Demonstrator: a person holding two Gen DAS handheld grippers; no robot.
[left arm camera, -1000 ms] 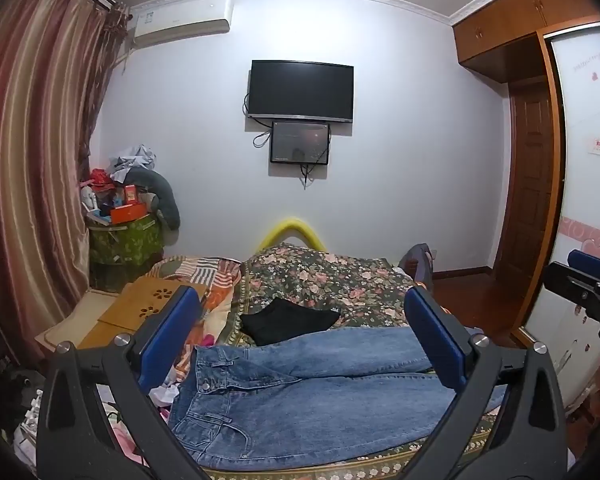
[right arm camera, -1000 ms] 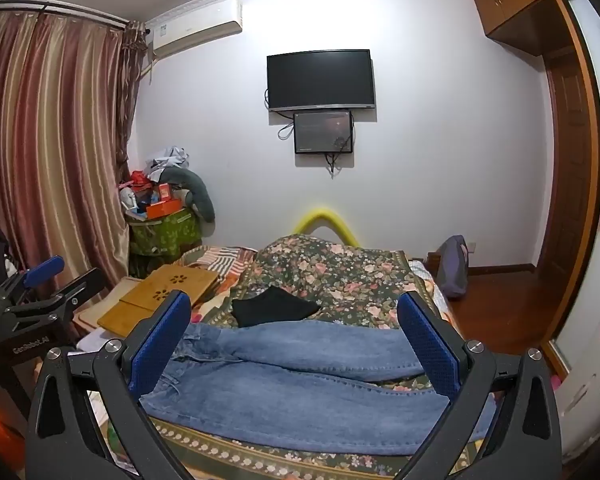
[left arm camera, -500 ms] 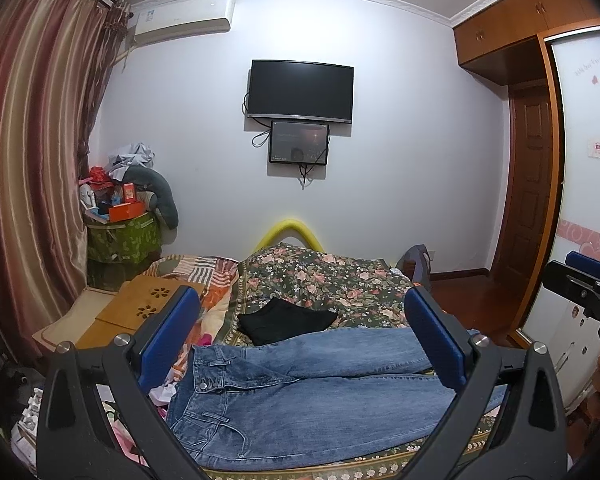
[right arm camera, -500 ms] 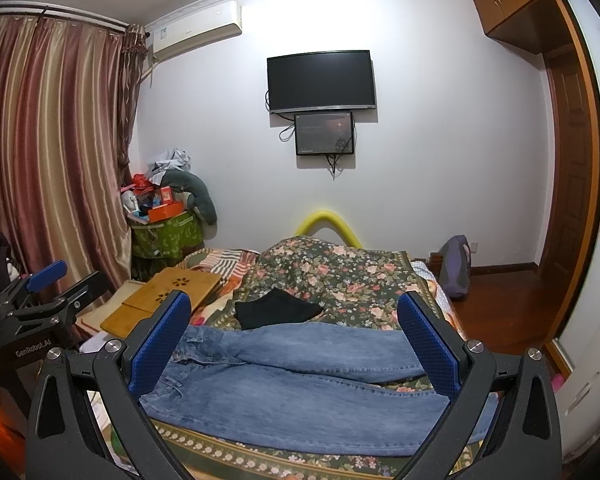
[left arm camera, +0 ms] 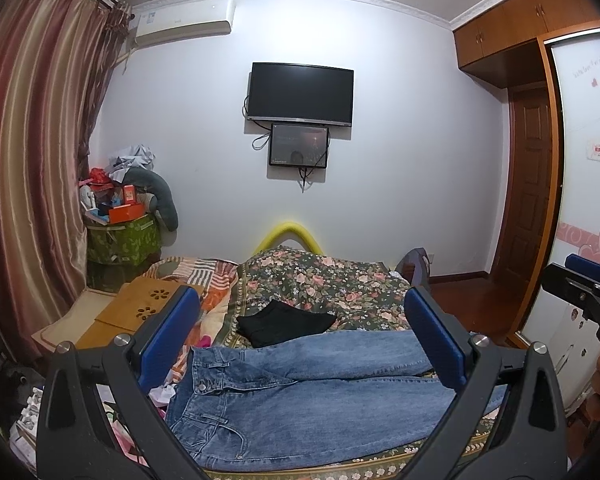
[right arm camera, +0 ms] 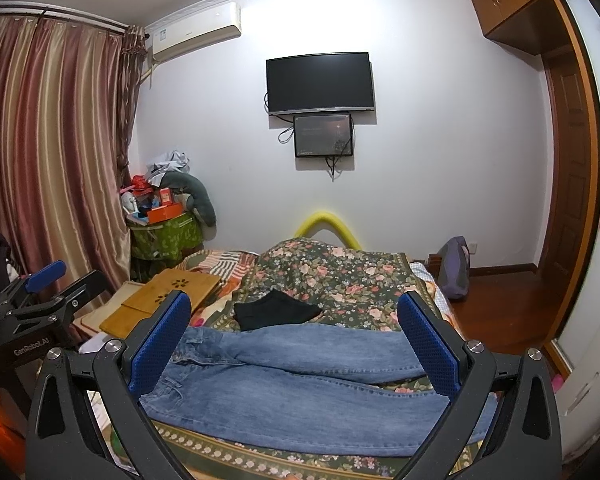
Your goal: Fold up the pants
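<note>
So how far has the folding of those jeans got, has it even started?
Barely. Done: the jeans lie spread flat across the floral bedspread, waistband on the left, both legs stretched rightwards. In hand: nothing; the left gripper and right gripper are open, apart from the denim. Left: every fold. A black garment lies just behind the jeans.

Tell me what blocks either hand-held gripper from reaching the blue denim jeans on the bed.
Nothing visible does. The blue denim jeans lie flat, uncovered; the left hand-held gripper and right hand-held gripper are both open. The folded black garment lies behind them.
</note>
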